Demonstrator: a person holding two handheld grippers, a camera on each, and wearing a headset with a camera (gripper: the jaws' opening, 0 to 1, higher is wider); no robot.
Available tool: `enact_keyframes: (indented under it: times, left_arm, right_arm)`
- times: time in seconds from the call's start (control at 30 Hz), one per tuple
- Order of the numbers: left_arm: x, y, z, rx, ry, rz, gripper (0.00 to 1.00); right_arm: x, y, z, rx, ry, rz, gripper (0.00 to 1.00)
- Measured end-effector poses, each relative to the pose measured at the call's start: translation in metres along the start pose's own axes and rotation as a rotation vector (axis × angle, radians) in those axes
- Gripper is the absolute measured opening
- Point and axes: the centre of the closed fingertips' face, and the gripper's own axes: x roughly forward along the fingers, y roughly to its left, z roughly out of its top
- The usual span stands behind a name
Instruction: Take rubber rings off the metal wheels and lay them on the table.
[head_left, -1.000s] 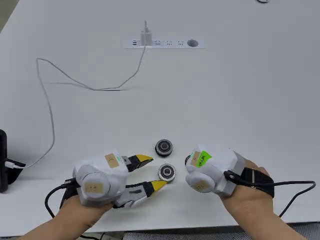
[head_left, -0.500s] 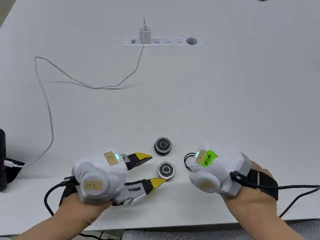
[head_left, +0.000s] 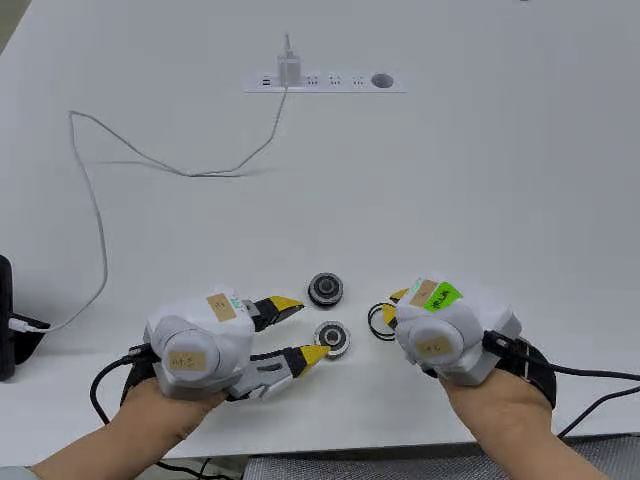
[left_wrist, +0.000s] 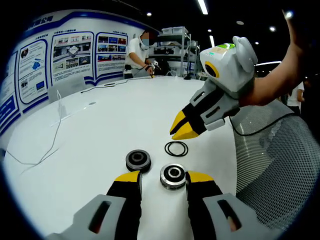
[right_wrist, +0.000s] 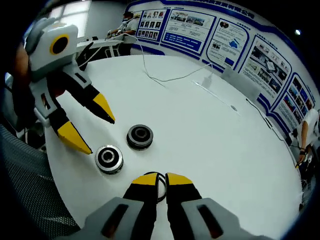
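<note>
Two metal wheels stand flat on the white table (head_left: 480, 200), near the front edge and close to each other. The nearer wheel (head_left: 332, 338) looks bare and shiny, while the farther wheel (head_left: 325, 289) has a dark band around its rim. Just to the right of them, the thin black rubber rings (head_left: 381, 322) lie flat on the table, one partly over the other.

The left gripper (head_left: 300, 328) has its fingers wide apart. In the left gripper view the nearer wheel sits between the two yellow tips, but it is not clear whether a tip touches it. The right gripper (head_left: 392, 305) hangs just beside the rings with its fingers almost together and nothing between them. In the left gripper view its tips are a little above the rings and apart from them.

At the far side of the table there is a white power strip (head_left: 325, 82), and a white cable (head_left: 95, 220) runs from it to the left edge.
</note>
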Motion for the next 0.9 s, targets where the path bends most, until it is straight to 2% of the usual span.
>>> enact_keyframes:
  times: [0.03, 0.07, 0.17, 0.43, 0.7, 0.9]
  left_arm:
    - [0.000, 0.001, 0.001, 0.002, -0.001, 0.003, 0.36]
    - [0.001, 0.002, 0.002, 0.002, -0.002, 0.006, 0.35]
    - [0.003, 0.007, 0.005, 0.003, -0.004, 0.016, 0.35]
    - [0.008, 0.016, 0.011, 0.011, -0.007, 0.033, 0.32]
    - [0.014, 0.023, 0.013, 0.023, 0.003, 0.044, 0.31]
    - [0.018, 0.028, 0.014, 0.032, 0.010, 0.051, 0.28]
  right_arm:
    - [0.001, 0.001, 0.001, 0.075, -0.008, 0.013, 0.07]
    - [0.001, 0.001, 0.001, 0.097, -0.015, 0.019, 0.07]
    - [0.004, 0.005, 0.003, 0.255, -0.035, 0.059, 0.08]
    - [0.006, 0.010, 0.012, 0.538, -0.088, 0.131, 0.11]
    - [0.008, 0.011, 0.021, 0.718, -0.126, 0.180, 0.13]
    - [0.010, 0.014, 0.024, 0.765, -0.136, 0.200, 0.13]
